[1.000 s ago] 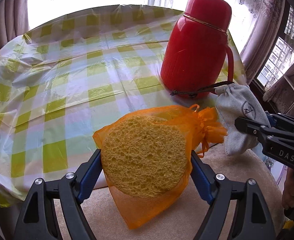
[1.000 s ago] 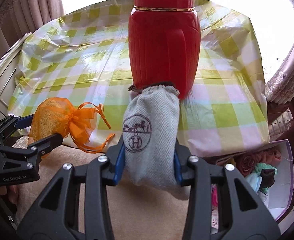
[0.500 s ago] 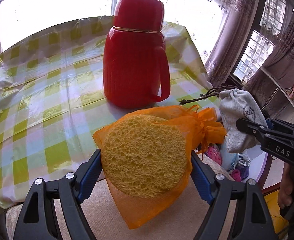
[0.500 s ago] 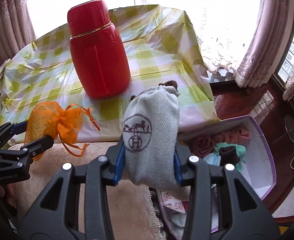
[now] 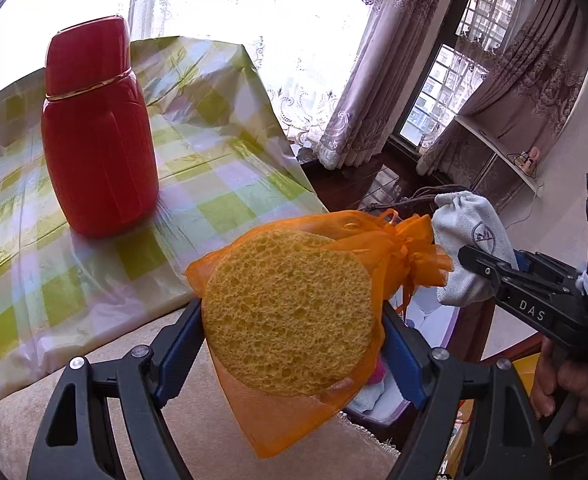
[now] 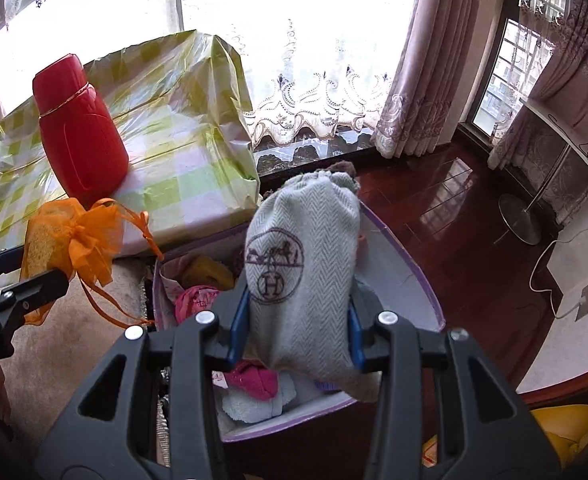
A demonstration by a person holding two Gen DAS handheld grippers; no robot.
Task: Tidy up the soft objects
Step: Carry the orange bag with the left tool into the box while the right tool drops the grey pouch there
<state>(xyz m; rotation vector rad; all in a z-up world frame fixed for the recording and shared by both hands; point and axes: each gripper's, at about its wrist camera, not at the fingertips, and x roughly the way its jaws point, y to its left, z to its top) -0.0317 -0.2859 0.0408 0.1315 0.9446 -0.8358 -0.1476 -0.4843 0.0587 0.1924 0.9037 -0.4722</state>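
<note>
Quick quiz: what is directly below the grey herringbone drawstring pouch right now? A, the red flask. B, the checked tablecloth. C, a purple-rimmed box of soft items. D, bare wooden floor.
C: in the right wrist view the grey herringbone drawstring pouch, clamped by the right gripper, hangs over the purple-rimmed box.

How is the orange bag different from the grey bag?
The orange bag is see-through mesh showing a round yellow sponge inside; the grey bag is thick woven cloth hiding its contents. The grey bag has a dark round logo; the orange bag has none visible. The left gripper holds the orange bag, the right gripper the grey bag. Both are soft, tied pouches held in the air.
</note>
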